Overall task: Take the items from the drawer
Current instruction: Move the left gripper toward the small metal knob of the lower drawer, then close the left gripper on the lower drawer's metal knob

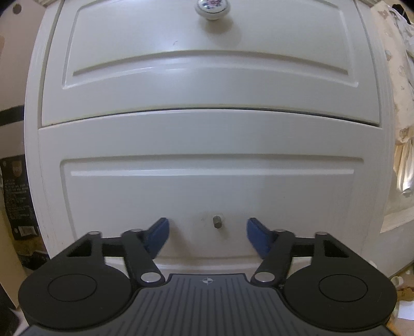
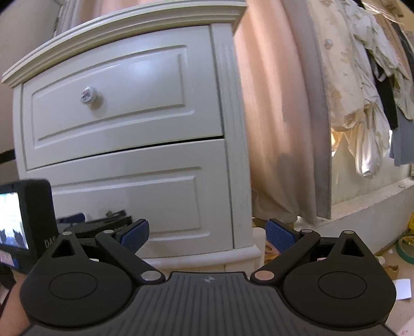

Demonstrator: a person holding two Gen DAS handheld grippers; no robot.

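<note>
- In front of a white nightstand [image 1: 207, 134]: two drawers counted, upper drawer [image 1: 207, 59] and lower drawer [image 1: 207, 196], both shut, thin dark seam between them.
- Knobs: one ceramic knob [image 1: 212, 9] with a floral print on the upper drawer; the lower drawer had only a bare metal stud [image 1: 216, 222], no knob on it.
- Grippers: two, each with two blue pads.
- Left gripper [image 1: 207, 236] pointed nearly level, slightly downward, square-on and close to the lower drawer front. Jaws partly open, holding nothing.
- Stud sat between the left pads [image 1: 157, 236], about centred, clear gap on both sides, no contact.
- Right gripper [image 2: 208, 235] sat further back and off to the right of the nightstand, aimed at its lower right corner. Jaws wide open, empty.
- From the right wrist view the left gripper's body with its camera screen [image 2: 15, 219] showed at the left edge, low against the lower drawer.
- Drawer contents hidden; items could not be seen.
- Beside the nightstand: one pink curtain [image 2: 279, 116], hanging clothes [image 2: 362, 90] further right, floor clutter [image 2: 403, 248] below.
</note>
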